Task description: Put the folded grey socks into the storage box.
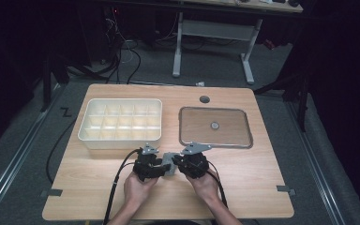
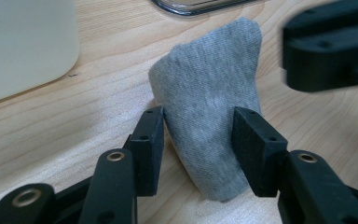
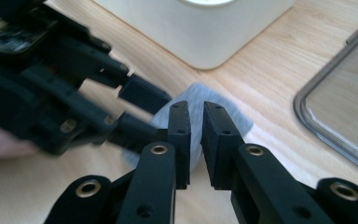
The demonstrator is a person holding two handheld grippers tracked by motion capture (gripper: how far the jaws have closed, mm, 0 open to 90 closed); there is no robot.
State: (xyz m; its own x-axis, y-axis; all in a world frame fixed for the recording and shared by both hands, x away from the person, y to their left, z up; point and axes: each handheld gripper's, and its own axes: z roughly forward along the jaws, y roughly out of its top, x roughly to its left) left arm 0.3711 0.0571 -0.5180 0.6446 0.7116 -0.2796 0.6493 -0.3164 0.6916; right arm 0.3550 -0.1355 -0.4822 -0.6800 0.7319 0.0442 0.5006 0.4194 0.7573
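A small grey cloth (image 1: 169,164) (image 2: 209,102) (image 3: 237,120) stands bunched up on the wooden table (image 1: 248,183), between the two hand-held grippers. My left gripper (image 1: 165,168) (image 2: 200,126) (image 3: 151,114) has a pad on each side of the cloth and pinches it upright. My right gripper (image 1: 178,162) (image 3: 196,112) hovers just right of the cloth, its jaws a narrow slit apart with nothing between them. In the left gripper view the right gripper (image 2: 326,51) is a blurred black shape clear of the cloth.
A cream box (image 1: 122,139) (image 2: 23,42) (image 3: 205,32) divided into several compartments sits at the back left. A clear flat lid (image 1: 215,108) (image 2: 196,7) (image 3: 340,112) with a small round knob (image 1: 214,125) lies at the back right. A cable hole (image 1: 204,99) is near the far edge.
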